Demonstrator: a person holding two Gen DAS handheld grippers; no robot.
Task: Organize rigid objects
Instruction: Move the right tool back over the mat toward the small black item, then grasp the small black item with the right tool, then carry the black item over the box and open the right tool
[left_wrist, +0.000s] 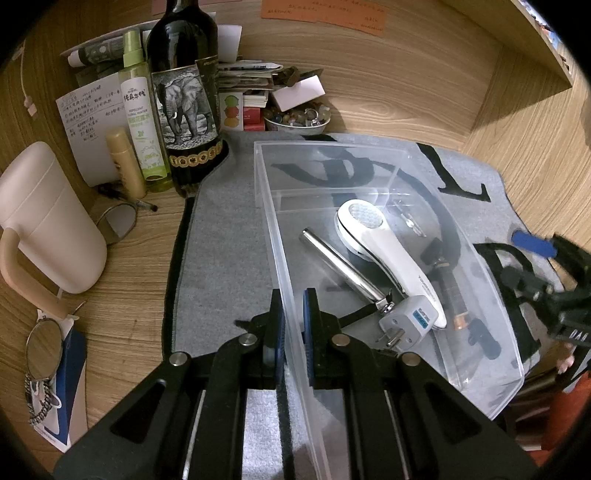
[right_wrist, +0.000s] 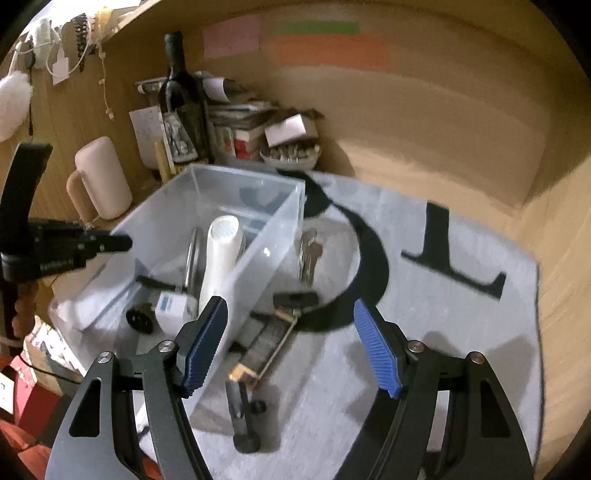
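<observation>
Only the right wrist view shows keys (right_wrist: 309, 254) beyond the open, empty right gripper (right_wrist: 291, 347); the left gripper (left_wrist: 293, 325) pinches the box (left_wrist: 266, 206) wall.

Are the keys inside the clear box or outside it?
Outside. The keys lie on the grey mat, just beyond the clear box's wall.

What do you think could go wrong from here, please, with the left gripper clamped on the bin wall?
1. The left gripper pinches only the thin wall of the clear bin; a pull could tip it and slide the white device and plug.
2. The open right gripper hangs beside that wall above the clamp tool on the mat; reaching for it could knock the bin.
</observation>
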